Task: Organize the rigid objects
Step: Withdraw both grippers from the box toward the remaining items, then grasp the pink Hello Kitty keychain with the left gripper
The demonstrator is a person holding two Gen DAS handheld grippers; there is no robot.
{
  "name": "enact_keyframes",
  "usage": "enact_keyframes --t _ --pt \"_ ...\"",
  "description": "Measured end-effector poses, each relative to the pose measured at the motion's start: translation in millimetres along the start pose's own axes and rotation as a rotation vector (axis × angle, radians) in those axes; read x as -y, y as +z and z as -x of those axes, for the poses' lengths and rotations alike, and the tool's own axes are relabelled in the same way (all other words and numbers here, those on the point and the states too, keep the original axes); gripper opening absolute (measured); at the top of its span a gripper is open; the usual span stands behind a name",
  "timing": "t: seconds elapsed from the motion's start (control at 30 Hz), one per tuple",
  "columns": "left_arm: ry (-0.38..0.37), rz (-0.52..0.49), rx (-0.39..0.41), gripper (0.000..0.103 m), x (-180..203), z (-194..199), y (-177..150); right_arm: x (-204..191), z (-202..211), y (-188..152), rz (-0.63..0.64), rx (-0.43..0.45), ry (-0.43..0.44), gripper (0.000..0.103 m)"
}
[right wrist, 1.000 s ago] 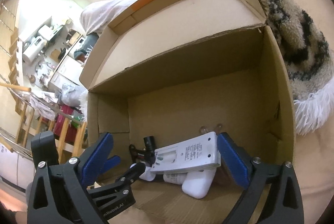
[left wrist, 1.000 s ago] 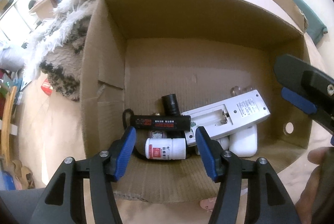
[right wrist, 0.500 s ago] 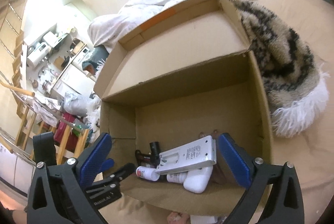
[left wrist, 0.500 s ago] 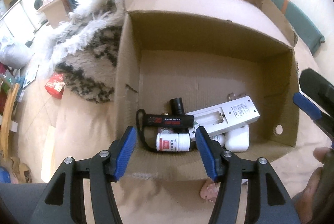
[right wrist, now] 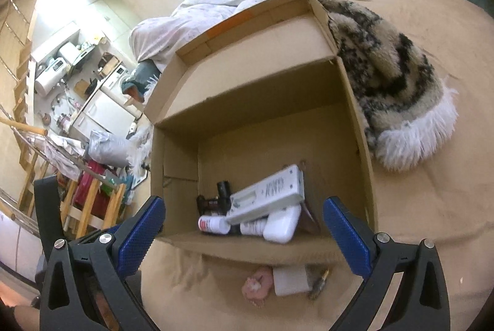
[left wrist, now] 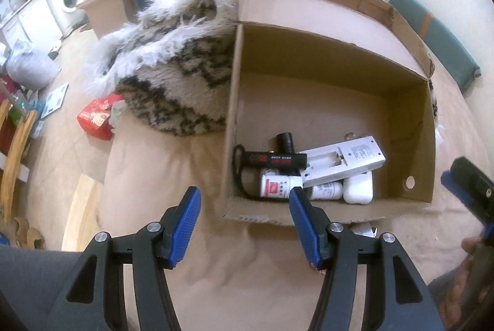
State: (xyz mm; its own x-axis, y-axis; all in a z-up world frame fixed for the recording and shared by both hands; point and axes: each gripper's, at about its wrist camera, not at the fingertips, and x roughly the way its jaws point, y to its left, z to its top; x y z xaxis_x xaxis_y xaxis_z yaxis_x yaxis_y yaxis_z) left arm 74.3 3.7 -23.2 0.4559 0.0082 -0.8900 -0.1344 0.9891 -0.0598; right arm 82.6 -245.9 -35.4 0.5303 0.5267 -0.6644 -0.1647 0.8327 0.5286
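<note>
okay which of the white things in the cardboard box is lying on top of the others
The long white device with the open battery bay. It rests slantwise across the white bottles and the rounded white case, which lie on the box floor beneath it.

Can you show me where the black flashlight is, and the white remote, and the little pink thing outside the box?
black flashlight (left wrist: pixel 273 159): left wrist view, middle of its barrel, on the red label.
white remote (left wrist: pixel 342 162): left wrist view, its open battery bay.
little pink thing (right wrist: pixel 258 285): right wrist view, its middle, on the sheet before the box.
</note>
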Motion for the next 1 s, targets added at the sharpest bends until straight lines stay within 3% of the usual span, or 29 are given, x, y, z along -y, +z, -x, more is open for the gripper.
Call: enact_keyframes --t 0.47,0.67,0.8,1.0 --pt "0.023 0.055 -0.034 0.056 -18.2 -8.2 -32.0 18.1 10.4 -31.5 -0.068 -0.063 -0.097 0.103" --pt "0.027 0.078 -0.092 0.056 -23.1 -29.3 -44.2 43.0 -6.2 -48.1 -0.171 -0.17 -0.206 0.103" --pt "0.013 0.057 -0.155 0.056 -11.9 -47.3 -51.8 54.8 -23.1 -55.6 -0.212 -0.247 -0.232 0.103" --pt "-0.001 -0.014 -0.18 0.056 17.5 -59.1 -61.6 55.1 -31.5 -54.2 -0.196 -0.256 -0.266 0.103"
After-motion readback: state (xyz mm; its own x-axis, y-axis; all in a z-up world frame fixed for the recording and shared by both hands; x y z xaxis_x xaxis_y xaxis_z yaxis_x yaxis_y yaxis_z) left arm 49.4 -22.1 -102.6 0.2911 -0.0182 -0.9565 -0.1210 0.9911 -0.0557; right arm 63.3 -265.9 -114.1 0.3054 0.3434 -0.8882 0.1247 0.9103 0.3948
